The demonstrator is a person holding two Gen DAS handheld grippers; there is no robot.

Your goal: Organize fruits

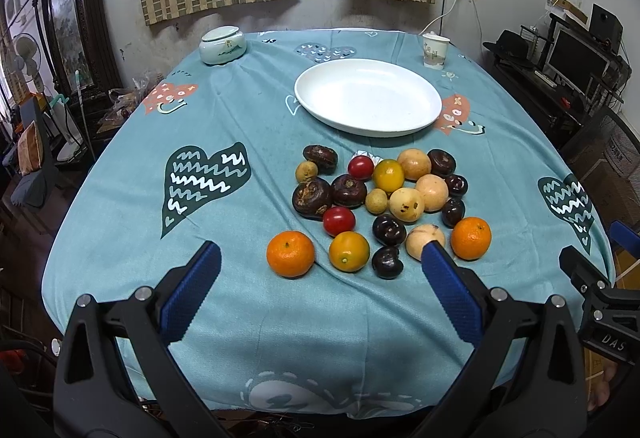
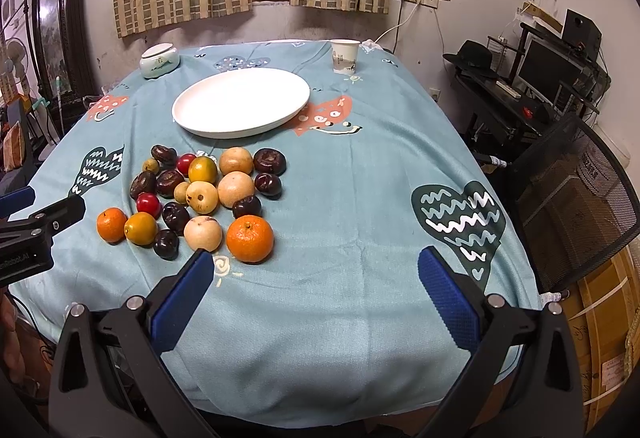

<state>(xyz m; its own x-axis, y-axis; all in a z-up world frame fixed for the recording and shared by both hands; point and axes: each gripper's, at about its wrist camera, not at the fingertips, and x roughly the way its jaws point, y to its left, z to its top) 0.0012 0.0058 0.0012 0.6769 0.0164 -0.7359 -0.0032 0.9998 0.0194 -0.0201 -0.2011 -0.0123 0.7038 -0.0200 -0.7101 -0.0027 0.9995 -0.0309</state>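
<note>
I am looking over a pile of fruit (image 1: pixel 384 206) on the teal cloth (image 1: pixel 224 110), and parts of it are hiding from me: in the left view my left gripper (image 1: pixel 320 250) is covering the near edge of one pale fruit (image 1: pixel 422 236) with its right finger, and several fruits are overlapping, so my counts are only what I am seeing. I am counting two oranges (image 1: pixel 291 253) (image 1: pixel 471 238), two yellow-orange round fruits (image 1: pixel 349 251), two small red ones (image 1: pixel 339 221), four pale tan ones, two small yellowish ones, and about eight dark ones whose kind I am not making out. One white plate (image 1: pixel 368 96) is sitting just beyond the pile, with one lidded jar (image 1: pixel 222 45) and one paper cup (image 1: pixel 434 50) at the far edge.

The left gripper's jaws are standing spread wide, holding nothing, with the near row of fruit lying just ahead and between the tips. My right gripper (image 2: pixel 312 266) is likewise released and bare; in its view the pile is lying ahead and to the left, the nearer orange (image 2: pixel 250 239) just beyond its left fingertip (image 2: pixel 200 262). The right gripper's body is cut off at the left view's edge
</note>
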